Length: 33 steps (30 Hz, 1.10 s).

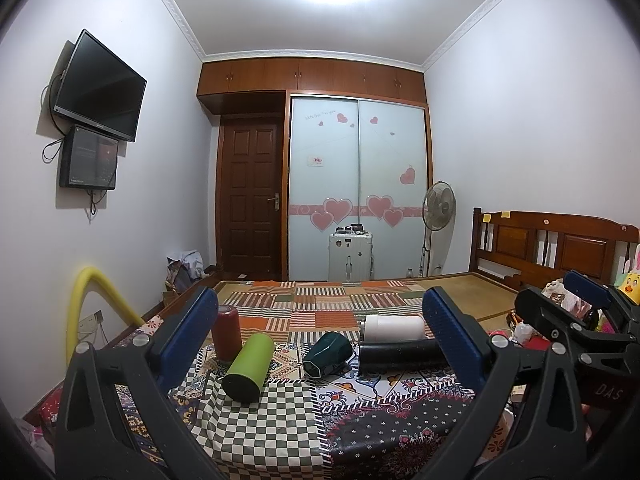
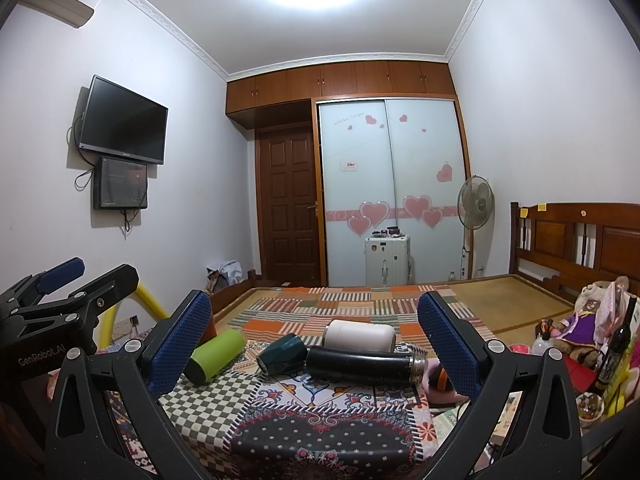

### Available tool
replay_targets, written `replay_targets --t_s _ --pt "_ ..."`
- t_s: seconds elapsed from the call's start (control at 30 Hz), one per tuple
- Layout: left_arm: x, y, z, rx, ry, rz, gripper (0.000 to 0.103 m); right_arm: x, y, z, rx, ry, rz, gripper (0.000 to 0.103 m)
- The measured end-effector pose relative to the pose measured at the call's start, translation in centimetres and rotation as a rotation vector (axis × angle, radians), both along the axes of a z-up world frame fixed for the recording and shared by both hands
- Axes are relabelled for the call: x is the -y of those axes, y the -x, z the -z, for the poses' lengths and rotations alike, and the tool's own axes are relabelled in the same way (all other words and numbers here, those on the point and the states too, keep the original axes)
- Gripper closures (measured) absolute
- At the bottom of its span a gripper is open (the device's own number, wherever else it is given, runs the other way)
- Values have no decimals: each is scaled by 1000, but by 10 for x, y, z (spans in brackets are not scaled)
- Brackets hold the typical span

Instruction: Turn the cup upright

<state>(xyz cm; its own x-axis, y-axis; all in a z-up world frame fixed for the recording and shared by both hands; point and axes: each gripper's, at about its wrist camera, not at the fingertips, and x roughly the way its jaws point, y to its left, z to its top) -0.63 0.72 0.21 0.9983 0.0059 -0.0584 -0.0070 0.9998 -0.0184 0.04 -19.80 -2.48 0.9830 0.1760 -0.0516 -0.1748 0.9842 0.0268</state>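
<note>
I had both grippers raised over the near end of the bed, side by side, and neither held anything. The left gripper (image 1: 320, 332) stood with its jaws spread wide, the blue pads (image 1: 188, 332) well apart and nothing between them but the view of the cups ahead. The right gripper (image 2: 314, 340) was spread just as wide, empty too; from the left wrist I could see it off to my right, and from the right wrist the left one showed at the left edge.

The cups lay on the patterned cloth (image 1: 280, 408) in front of me. The red cup (image 1: 226, 334) was the only one standing on end, at the far left, just behind the left pad; whether its mouth faced up or down I could not tell. Just beside it the green cup (image 1: 248, 366) lay on its side, its dark end toward me. In the middle the teal cup (image 1: 326, 354) lay tipped over with its open mouth facing me and to the left. To its right the black flask (image 2: 360, 362) lay lengthwise, its threaded metal neck pointing right, and the white cup (image 2: 360, 336) lay on its side just behind it, apparently touching.

Beyond the cloth I saw the striped quilt (image 2: 320, 308), then the suitcase (image 2: 387, 258) against the wardrobe (image 2: 392, 184), and the fan (image 2: 475, 204) by the headboard (image 2: 580, 240).
</note>
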Motion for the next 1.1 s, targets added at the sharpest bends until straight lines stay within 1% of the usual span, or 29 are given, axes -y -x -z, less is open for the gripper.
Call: replay_targets --t_s 0.53,0.7,0.83,0.93,1.07,1.1 --pt "-3 -5 4 -15 3 1 0 -1 -2 2 -9 0 -2 0" --pt "-6 -17 9 -45 -1 -7 0 -2 -7 4 -22 3 -2 0" --pt "-15 -36 16 -103 -2 2 0 -2 -16 9 -41 6 1 0" --pt "-26 -60 24 -175 -3 15 0 -2 -25 13 -61 12 8 0" --pt "-45 -105 38 -300 -4 26 0 1 -40 21 -88 18 22 0" --pt "-50 -122 45 -354 -4 43 0 1 -42 23 -93 18 26 0"
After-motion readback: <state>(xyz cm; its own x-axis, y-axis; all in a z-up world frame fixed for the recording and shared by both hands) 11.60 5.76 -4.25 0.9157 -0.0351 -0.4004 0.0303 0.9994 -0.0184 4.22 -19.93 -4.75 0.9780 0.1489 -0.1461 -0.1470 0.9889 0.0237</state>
